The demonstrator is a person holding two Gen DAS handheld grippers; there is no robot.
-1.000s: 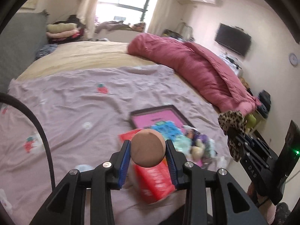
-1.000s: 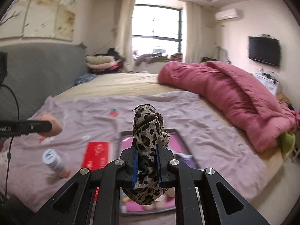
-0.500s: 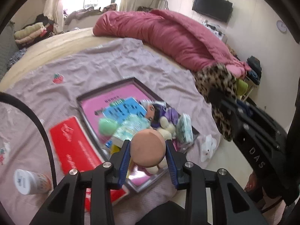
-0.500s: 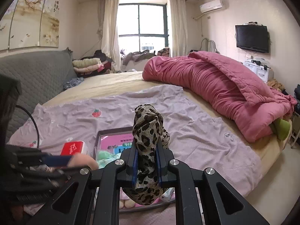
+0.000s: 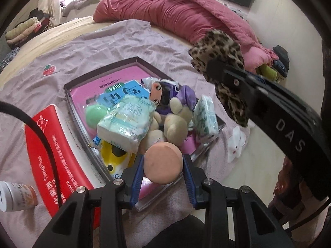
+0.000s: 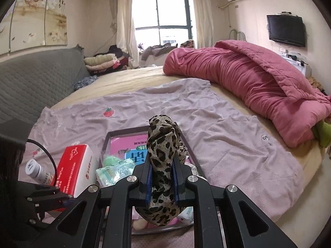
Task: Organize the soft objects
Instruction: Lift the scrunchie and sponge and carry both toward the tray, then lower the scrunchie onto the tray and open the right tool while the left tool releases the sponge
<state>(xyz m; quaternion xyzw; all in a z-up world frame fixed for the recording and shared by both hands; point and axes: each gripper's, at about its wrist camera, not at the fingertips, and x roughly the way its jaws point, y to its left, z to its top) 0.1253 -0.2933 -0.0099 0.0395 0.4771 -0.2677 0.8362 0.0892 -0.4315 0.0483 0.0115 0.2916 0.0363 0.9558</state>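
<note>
My left gripper [image 5: 163, 169] is shut on a peach sponge ball [image 5: 163, 162] and holds it over the near end of a dark-framed pink tray [image 5: 99, 73]. The tray holds tissue packs [image 5: 126, 122], a plush doll [image 5: 173, 107], a green puff [image 5: 95, 113] and a yellow toy [image 5: 115, 157]. My right gripper [image 6: 161, 165] is shut on a leopard-print cloth [image 6: 161, 144], above the same tray [image 6: 124, 133]. In the left wrist view the cloth [image 5: 219, 47] hangs to the right of the tray.
A red tissue box [image 5: 53, 155] and a white bottle [image 5: 16, 194] lie left of the tray on the mauve sheet [image 6: 227, 136]. A small white plush [image 5: 235, 144] sits at the bed edge. A pink quilt [image 6: 248, 76] lies far right.
My left gripper has swung right and down with the sponge ball, from above the red box to over the tray's near end. My right gripper has stayed above the tray with the cloth.
</note>
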